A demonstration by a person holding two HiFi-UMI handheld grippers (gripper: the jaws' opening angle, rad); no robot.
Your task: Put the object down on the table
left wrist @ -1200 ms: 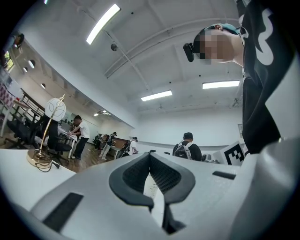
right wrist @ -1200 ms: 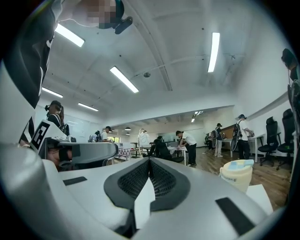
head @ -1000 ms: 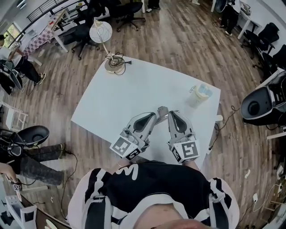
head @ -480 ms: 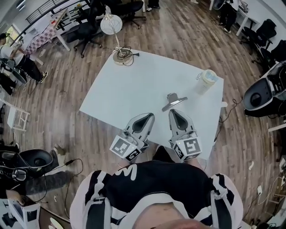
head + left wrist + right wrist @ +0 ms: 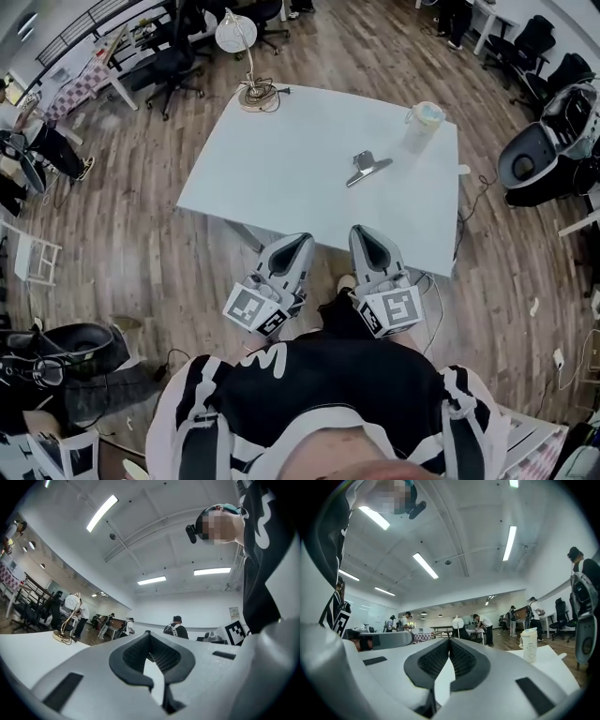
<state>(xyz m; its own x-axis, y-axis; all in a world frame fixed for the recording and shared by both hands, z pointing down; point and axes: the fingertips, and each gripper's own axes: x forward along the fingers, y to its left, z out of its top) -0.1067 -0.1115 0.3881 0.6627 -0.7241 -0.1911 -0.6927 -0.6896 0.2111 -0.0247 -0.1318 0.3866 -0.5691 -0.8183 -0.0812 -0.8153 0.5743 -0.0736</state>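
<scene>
The metal clip [image 5: 367, 167] lay slanted on the counter [image 5: 281, 159], straight up the frame from the right gripper [image 5: 362, 232]. The left gripper [image 5: 300, 240] was farther. Both were pressed together, empty

The white surface [image 5: 281, 159] stands on a wood-plank floor [image 5: 131, 234]. A grey metal object [image 5: 367, 168] lies right of its middle. At its far left corner sits a lamp base [image 5: 255, 95] with a coiled cable. Near the far right corner stands a pale jug [image 5: 424, 123].
</scene>
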